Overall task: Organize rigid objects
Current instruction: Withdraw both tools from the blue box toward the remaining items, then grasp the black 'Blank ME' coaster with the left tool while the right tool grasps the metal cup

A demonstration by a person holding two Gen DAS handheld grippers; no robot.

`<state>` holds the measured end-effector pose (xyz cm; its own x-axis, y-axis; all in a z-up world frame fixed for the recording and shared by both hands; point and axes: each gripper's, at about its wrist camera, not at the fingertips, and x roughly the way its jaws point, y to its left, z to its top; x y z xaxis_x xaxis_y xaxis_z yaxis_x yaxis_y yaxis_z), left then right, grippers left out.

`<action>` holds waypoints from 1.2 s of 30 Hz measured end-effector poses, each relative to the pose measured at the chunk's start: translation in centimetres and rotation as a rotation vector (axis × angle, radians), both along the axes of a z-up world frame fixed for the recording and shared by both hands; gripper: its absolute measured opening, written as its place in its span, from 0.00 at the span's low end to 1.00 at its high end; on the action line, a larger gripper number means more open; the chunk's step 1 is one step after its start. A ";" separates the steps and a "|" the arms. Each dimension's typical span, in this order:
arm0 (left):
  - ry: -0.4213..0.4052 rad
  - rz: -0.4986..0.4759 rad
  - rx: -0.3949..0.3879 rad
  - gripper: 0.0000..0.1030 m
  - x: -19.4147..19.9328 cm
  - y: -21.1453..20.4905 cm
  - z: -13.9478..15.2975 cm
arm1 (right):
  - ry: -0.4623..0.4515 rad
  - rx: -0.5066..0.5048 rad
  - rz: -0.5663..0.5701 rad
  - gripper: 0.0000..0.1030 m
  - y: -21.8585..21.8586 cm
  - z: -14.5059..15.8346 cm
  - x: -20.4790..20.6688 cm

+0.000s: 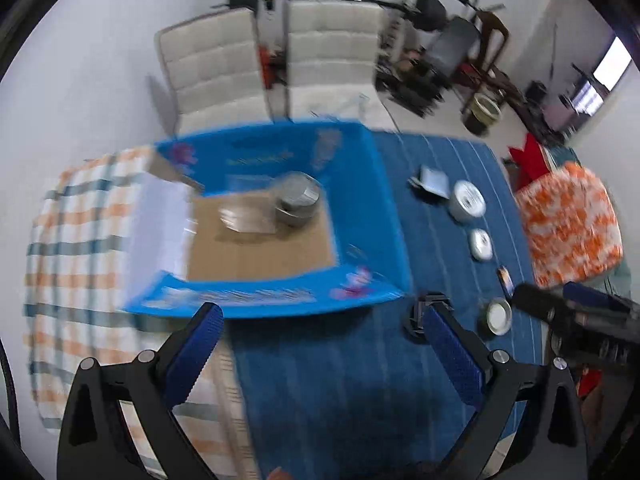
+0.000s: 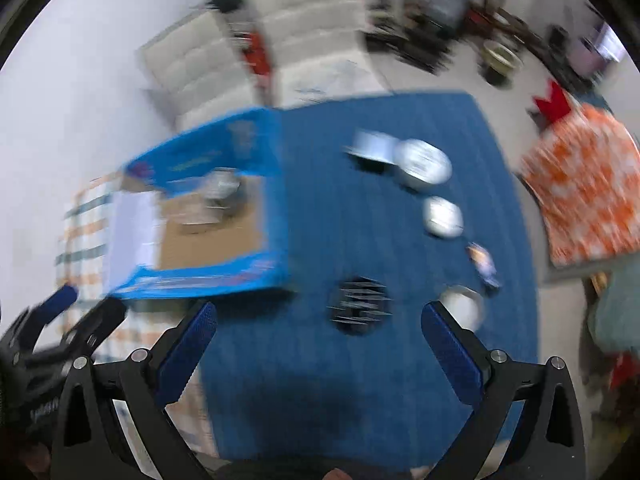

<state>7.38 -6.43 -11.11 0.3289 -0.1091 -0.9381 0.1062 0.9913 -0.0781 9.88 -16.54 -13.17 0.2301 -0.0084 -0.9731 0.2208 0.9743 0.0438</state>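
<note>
An open blue cardboard box (image 1: 384, 208) (image 2: 272, 184) sits on the table, with a round metal tin (image 1: 298, 198) and a flat packet (image 1: 244, 218) on its brown floor. To its right on the blue cloth (image 1: 340, 380) lie a small card box (image 1: 431, 179), a large white tin (image 1: 467, 200) (image 2: 424, 162), a small white tin (image 1: 481, 244) (image 2: 444, 216), a small card (image 1: 506, 280), a round lid (image 1: 498, 316) and a black ribbed object (image 2: 360, 306). My left gripper (image 1: 322, 320) hangs open before the box. My right gripper (image 2: 320, 316) is open above the black object, holding nothing.
A checked orange-and-teal cloth (image 1: 80, 240) covers the table's left part. Two white padded chairs (image 1: 332, 52) stand behind the table. An orange patterned cushion (image 1: 572, 220) lies to the right, and gym gear (image 1: 432, 12) lines the far wall. The right wrist view is motion-blurred.
</note>
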 end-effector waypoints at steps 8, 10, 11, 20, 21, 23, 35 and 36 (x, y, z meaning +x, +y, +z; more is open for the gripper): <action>0.218 -0.081 0.002 1.00 -0.2 -10.6 -11.6 | 0.199 -0.057 -0.177 1.00 -14.2 -10.8 -3.5; 0.241 -0.098 0.021 1.00 0.0 -12.4 -13.5 | 0.227 -0.025 -0.202 1.00 -16.1 -13.3 -3.9; 0.249 -0.106 0.033 1.00 0.2 -13.6 -14.7 | 0.239 -0.014 -0.216 1.00 -16.7 -14.5 -4.1; 0.304 -0.112 0.122 1.00 1.6 -16.9 -21.4 | 0.248 0.071 -0.241 1.00 -19.1 -20.2 -3.2; 0.303 -0.113 0.133 1.00 1.7 -17.0 -21.8 | 0.253 0.069 -0.237 1.00 -19.2 -20.6 -3.0; 0.287 -0.115 0.157 0.98 1.8 -17.4 -22.1 | 0.263 0.055 -0.230 1.00 -19.2 -21.5 -2.3; 0.237 -0.164 0.150 0.71 -0.5 -20.0 -20.9 | 0.301 -0.040 -0.211 0.81 -18.7 -22.2 -0.6; 0.247 -0.163 0.149 0.71 -1.0 -19.8 -20.9 | 0.302 -0.061 -0.201 0.73 -18.4 -22.1 -0.4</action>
<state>6.35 -26.21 -32.05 0.0785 0.0027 -0.9969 0.2605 0.9652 0.0231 9.45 -34.92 -35.27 -0.0797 -0.0847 -0.9932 0.4018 0.9091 -0.1098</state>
